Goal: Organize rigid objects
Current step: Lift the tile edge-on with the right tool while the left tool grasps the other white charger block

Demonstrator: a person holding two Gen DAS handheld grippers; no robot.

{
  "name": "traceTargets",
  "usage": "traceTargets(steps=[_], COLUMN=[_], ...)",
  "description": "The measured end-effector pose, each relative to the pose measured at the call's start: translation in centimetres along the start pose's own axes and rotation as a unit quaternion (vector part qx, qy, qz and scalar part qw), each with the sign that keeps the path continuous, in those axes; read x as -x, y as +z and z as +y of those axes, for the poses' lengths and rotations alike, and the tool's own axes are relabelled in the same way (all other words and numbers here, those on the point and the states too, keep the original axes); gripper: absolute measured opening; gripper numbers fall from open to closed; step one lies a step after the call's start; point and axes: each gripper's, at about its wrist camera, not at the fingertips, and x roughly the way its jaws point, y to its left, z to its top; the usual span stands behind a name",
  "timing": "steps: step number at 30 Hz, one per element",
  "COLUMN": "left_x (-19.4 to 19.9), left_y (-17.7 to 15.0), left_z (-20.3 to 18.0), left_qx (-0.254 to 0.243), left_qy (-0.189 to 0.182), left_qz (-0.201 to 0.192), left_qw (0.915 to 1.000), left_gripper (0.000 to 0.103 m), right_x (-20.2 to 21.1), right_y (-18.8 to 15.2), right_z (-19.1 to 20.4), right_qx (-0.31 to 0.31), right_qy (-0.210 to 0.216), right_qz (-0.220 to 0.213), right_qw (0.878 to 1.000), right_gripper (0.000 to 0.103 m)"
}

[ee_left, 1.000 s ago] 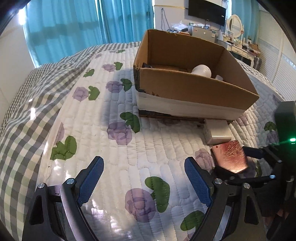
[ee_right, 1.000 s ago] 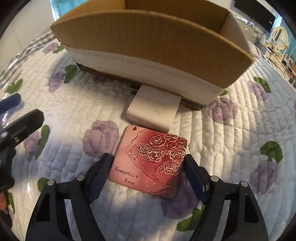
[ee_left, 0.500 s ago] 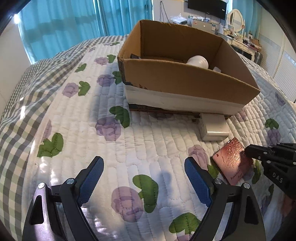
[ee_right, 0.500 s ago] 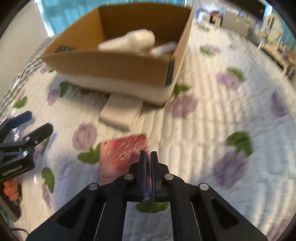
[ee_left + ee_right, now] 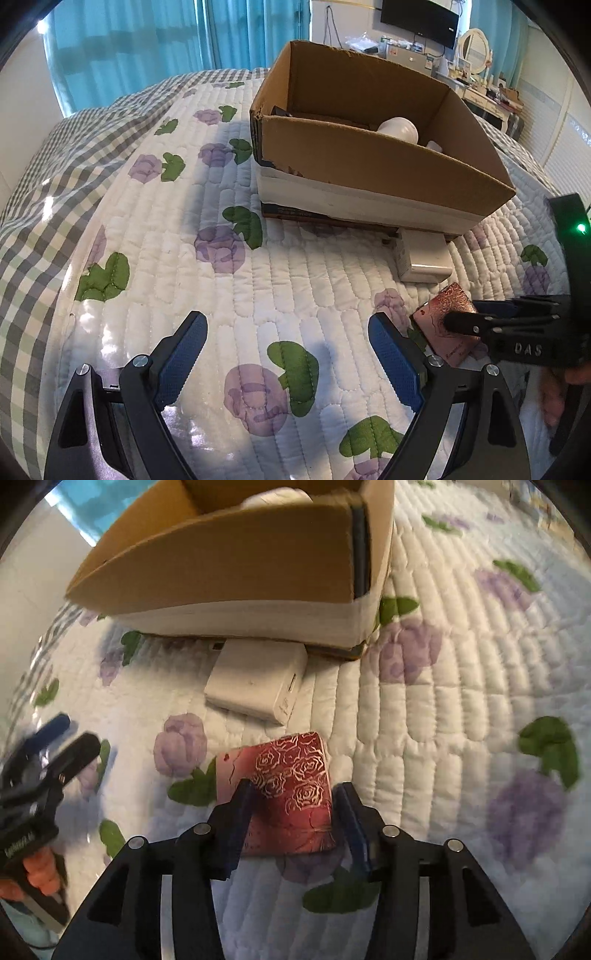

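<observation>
Now two tongs: right tongs parted astride one red rose tin, left tongs wide, empty.

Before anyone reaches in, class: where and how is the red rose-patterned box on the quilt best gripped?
Grip the red rose box across its two long side edges, near the end facing the right gripper, coming low from that side. It is thin and lies about flat on the quilt, so only its narrow edges offer a hold.

A red rose-patterned tin is lying flat on the quilted bed, just beside a white rectangular box that is resting against the open cardboard box.
</observation>
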Motion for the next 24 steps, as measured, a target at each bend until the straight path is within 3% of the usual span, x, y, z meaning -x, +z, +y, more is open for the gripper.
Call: traceTargets(steps=[4, 6, 8, 11, 16, 20, 24], left_x=[0.0, 0.2, 0.2, 0.4, 0.6, 0.6, 1.0], left_y=[-0.2, -0.3, -0.3, -0.3, -0.2, 0.0, 0.3], left_z=[0.0, 0.2, 0.3, 0.3, 0.5, 0.6, 0.0], left_qx=[0.002, 0.004, 0.007, 0.01, 0.017, 0.021, 0.011], left_qy=[0.002, -0.001, -0.001, 0.0, -0.002, -0.001, 0.0], left_qz=[0.002, 0.0, -0.001, -0.007, -0.015, -0.013, -0.012], left_qw=[1.0, 1.0, 1.0, 0.9999, 0.9997, 0.9997, 0.9999], left_gripper=[0.091, 0.091, 0.091, 0.091, 0.091, 0.091, 0.091], right_x=[-0.2, 0.5, 2.0, 4.7, 4.1, 0.5, 3.2], right_y=[0.4, 0.2, -0.3, -0.5, -1.0, -1.0, -1.3], right_z=[-0.1, 0.3, 0.9, 2.3, 4.7, 6.5, 7.3], right_qx=[-0.005, 0.004, 0.011, 0.032, 0.068, 0.107, 0.13], right_qy=[0.013, 0.009, 0.007, 0.024, 0.049, -0.036, -0.064], right_qz=[0.006, -0.003, -0.022, -0.059, -0.051, -0.043, -0.096], right_qw=[1.0, 1.0, 1.0, 0.997, 0.995, 0.993, 0.985], right_gripper=[0.049, 0.04, 0.022, 0.013, 0.013, 0.012, 0.01])
